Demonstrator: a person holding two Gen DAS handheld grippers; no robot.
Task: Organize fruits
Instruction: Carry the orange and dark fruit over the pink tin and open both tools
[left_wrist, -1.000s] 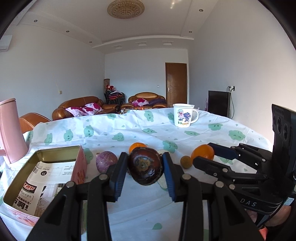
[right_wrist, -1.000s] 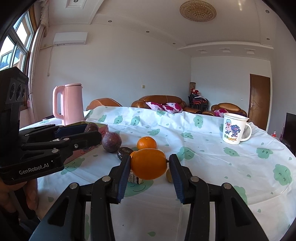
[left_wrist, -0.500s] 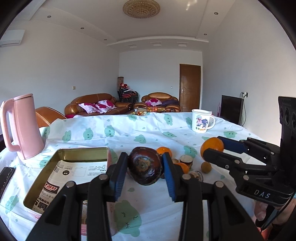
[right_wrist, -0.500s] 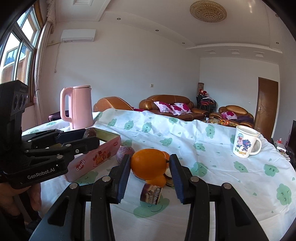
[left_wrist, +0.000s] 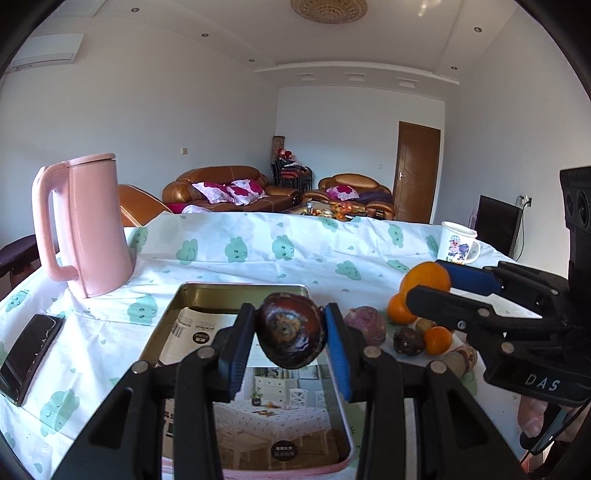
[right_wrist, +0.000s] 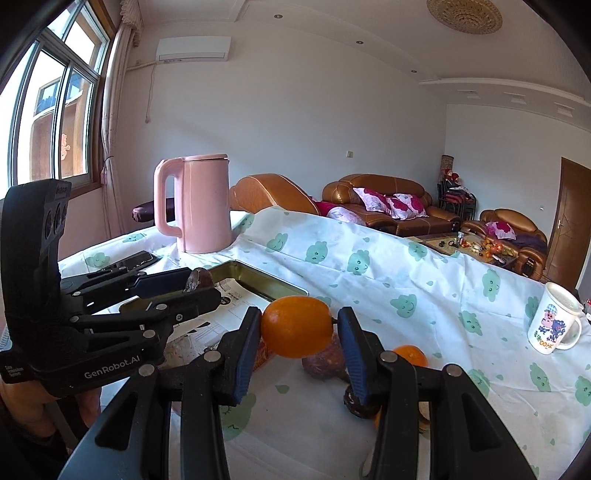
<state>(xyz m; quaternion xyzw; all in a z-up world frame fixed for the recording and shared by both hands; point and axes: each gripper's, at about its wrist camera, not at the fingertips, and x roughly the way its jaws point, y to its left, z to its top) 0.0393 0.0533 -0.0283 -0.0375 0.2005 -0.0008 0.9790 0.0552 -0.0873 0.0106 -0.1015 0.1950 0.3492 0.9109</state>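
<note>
My left gripper (left_wrist: 290, 338) is shut on a dark brown fruit (left_wrist: 290, 336) and holds it above the open metal tin (left_wrist: 236, 291), which is lined with printed paper. My right gripper (right_wrist: 298, 328) is shut on an orange (right_wrist: 297, 326), held above the table to the right of the tin (right_wrist: 258, 280); it shows at the right of the left wrist view (left_wrist: 424, 278). Several loose fruits lie right of the tin: a purple one (left_wrist: 365, 325), small oranges (left_wrist: 437, 339) and a dark one (left_wrist: 408, 341).
A pink kettle (left_wrist: 88, 225) stands left of and behind the tin. A black phone (left_wrist: 29, 356) lies at the table's left edge. A white printed mug (left_wrist: 456, 247) stands at the far right. The tablecloth (right_wrist: 424, 288) is white with green clouds.
Both grippers have swung left with their fruits. The left one now hangs over the tin's middle; the right one has come up beside the tin, away from the mug.
</note>
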